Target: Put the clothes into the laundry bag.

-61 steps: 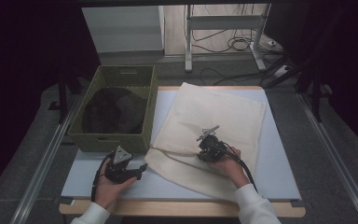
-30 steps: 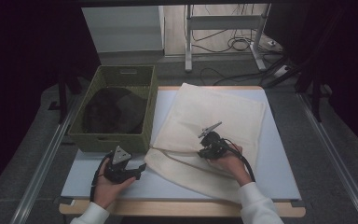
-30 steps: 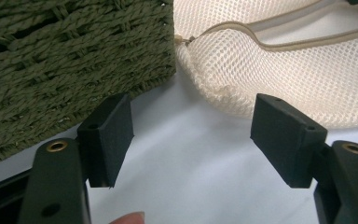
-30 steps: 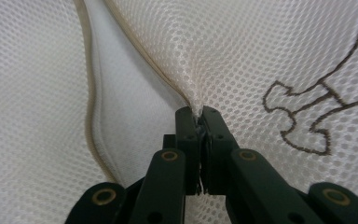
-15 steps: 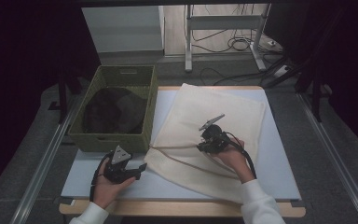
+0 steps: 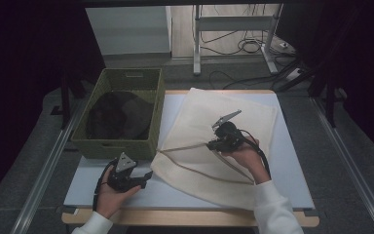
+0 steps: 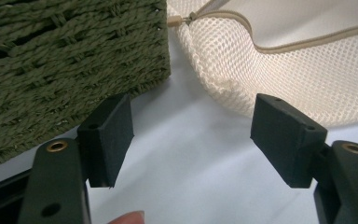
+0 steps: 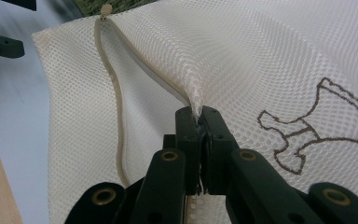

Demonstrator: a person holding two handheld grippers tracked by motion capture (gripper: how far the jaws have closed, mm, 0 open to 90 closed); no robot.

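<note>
A cream mesh laundry bag (image 6: 224,131) lies across the white table top, its zip open along the near left side. My right gripper (image 6: 213,144) is shut on the upper edge of that opening and holds the mesh (image 8: 242,56) lifted; the jaws pinch the fabric right beside the zip tape (image 8: 116,121). The zip slider (image 8: 105,10) sits at the far corner. My left gripper (image 6: 143,176) rests open low on the table in front of the green basket (image 6: 148,141), with bare table between its pads (image 7: 109,135). The bag's corner (image 7: 279,60) lies just beyond it.
The woven green basket (image 7: 65,60) at the left holds dark clothing (image 6: 119,117). A wooden table edge (image 6: 190,217) runs along the front. Metal rails flank the table, and cables lie on the floor behind it. A brown outline print (image 8: 317,126) marks the bag.
My right gripper has moved up and to the right with the bag's upper edge, which widens the opening. The left gripper has stayed where it was.
</note>
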